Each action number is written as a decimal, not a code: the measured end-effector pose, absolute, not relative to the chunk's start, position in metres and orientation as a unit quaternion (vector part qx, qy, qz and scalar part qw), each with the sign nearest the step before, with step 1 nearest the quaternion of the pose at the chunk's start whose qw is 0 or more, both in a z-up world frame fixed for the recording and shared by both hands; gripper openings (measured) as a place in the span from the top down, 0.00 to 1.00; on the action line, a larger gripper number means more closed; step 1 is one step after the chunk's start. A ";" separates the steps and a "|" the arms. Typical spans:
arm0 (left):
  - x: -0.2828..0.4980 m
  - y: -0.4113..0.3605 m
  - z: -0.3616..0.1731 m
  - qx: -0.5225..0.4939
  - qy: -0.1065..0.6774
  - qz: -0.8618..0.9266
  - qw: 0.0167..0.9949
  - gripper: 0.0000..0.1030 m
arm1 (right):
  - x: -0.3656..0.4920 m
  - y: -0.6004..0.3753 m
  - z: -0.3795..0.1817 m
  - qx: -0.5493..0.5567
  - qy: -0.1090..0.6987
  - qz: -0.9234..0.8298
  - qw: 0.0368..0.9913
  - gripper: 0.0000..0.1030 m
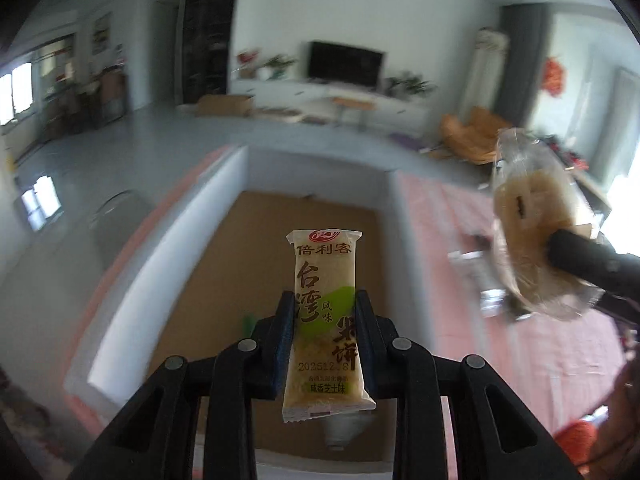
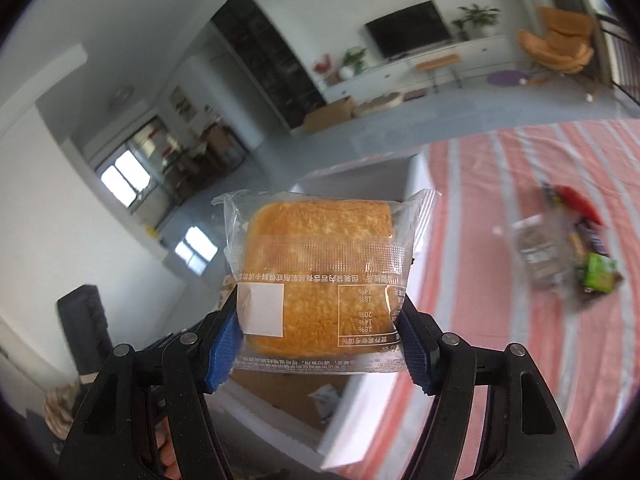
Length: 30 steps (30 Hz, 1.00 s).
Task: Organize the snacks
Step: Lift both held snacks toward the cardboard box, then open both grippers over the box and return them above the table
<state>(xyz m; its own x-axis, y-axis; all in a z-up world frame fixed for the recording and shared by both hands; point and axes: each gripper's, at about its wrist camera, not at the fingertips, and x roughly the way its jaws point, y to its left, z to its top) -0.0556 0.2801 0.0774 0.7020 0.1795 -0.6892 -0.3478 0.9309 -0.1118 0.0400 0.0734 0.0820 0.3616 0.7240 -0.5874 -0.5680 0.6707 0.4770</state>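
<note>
My left gripper (image 1: 324, 298) is shut on a tall cream-and-green rice cracker packet (image 1: 325, 276), held upright above an open box (image 1: 160, 272) with white walls and a brown floor. My right gripper (image 2: 319, 304) is shut on a golden square cake in a clear wrapper (image 2: 320, 240), its blue pads pressing both sides. In the left wrist view the same wrapped cake (image 1: 528, 216) hangs at the right edge with one black finger (image 1: 576, 254) of the right gripper against it. Seen from the right wrist, the box wall (image 2: 360, 412) lies below and behind the cake.
A pink-and-white striped cloth (image 2: 520, 360) covers the surface to the right of the box. A blurred pile of several snack packets (image 2: 568, 256) lies on it. A white packet (image 2: 326, 398) rests on the box floor. Beyond is grey room floor and a TV stand.
</note>
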 end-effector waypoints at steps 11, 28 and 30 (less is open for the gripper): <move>-0.032 0.291 0.029 -0.117 0.378 0.203 0.896 0.14 | 0.045 0.070 0.035 0.015 0.426 0.359 0.830 0.23; 0.036 0.068 0.032 -0.107 0.426 -0.114 0.891 0.06 | 0.064 -0.198 -0.076 0.110 0.493 -0.048 0.862 0.22; 0.049 0.045 0.016 -0.089 0.440 -0.116 0.886 0.06 | 0.067 -0.200 -0.073 0.109 0.480 -0.061 0.869 0.23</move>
